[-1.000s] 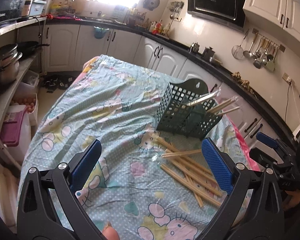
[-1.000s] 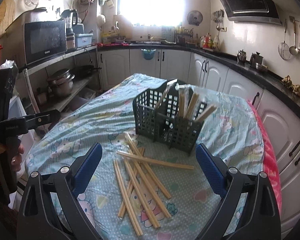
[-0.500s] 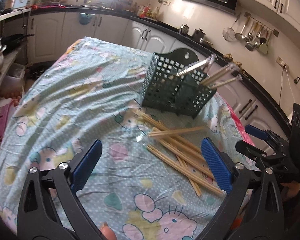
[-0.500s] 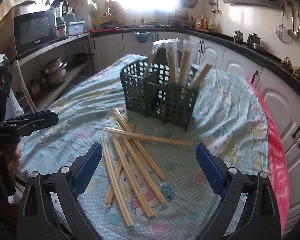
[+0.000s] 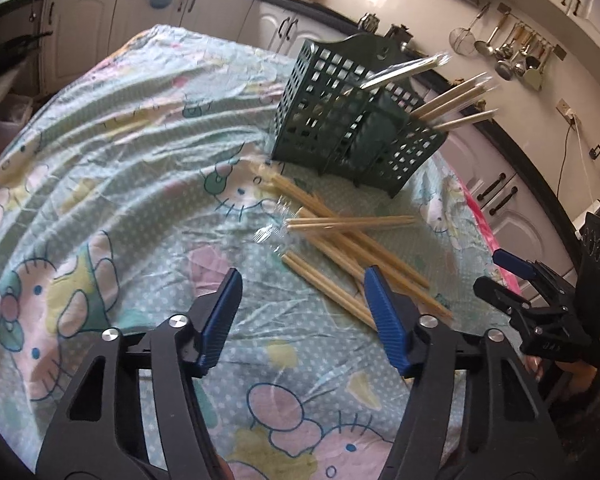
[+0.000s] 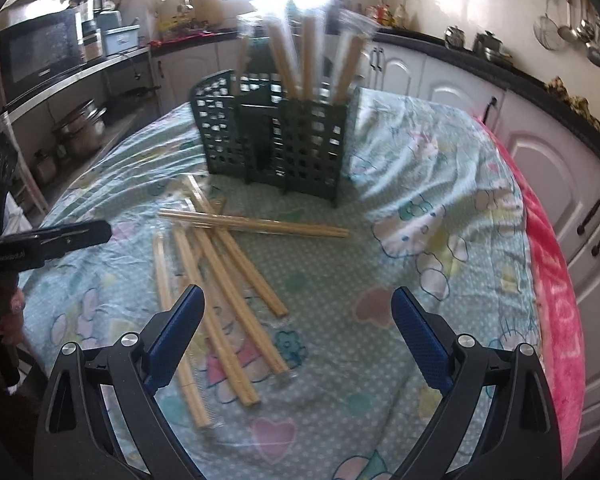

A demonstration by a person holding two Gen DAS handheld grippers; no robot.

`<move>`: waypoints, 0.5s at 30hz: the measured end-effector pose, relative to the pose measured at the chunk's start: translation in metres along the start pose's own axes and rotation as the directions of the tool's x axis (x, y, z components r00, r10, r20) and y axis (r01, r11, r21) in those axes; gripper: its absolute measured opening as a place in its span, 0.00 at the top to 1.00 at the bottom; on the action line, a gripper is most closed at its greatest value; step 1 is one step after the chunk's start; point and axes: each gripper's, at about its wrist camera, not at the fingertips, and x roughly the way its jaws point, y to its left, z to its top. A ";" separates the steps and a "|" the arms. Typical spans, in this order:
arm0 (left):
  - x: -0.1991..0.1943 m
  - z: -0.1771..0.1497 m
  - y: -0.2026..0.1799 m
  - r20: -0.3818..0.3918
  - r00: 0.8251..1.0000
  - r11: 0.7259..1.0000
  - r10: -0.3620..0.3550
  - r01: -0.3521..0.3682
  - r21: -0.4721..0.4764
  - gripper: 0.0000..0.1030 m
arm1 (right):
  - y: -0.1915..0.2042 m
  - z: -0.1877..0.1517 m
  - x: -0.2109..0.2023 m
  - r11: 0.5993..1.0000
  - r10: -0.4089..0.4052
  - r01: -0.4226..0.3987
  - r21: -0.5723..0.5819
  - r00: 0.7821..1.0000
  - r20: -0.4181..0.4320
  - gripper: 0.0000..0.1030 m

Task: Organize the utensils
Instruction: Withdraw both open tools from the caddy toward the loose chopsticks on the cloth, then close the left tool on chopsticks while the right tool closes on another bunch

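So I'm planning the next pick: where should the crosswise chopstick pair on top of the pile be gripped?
Grip the crosswise pair near its free right end, from above, jaws across its width. It lies on top of the pile, and that end rests alone on the cloth.

The left gripper (image 5: 302, 300) hangs with its jaws spread, empty. The right gripper (image 6: 298, 318) does likewise, jaws wide apart.

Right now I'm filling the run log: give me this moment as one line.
left gripper: open, empty | right gripper: open, empty | wrapped chopsticks: loose on tablecloth | green caddy: upright, some chopsticks inside
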 end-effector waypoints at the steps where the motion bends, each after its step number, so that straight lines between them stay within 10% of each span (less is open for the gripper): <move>1: 0.004 0.001 0.002 -0.010 1.000 1.000 0.007 -0.007 -0.003 0.56 | -0.002 0.001 0.002 1.000 0.001 -0.001 0.008 1.000 -0.002 0.11; 15: 0.042 0.017 0.012 -0.080 0.995 0.998 0.055 -0.055 -0.002 0.67 | -0.037 0.029 0.060 0.999 -0.036 0.039 0.027 0.997 -0.075 0.32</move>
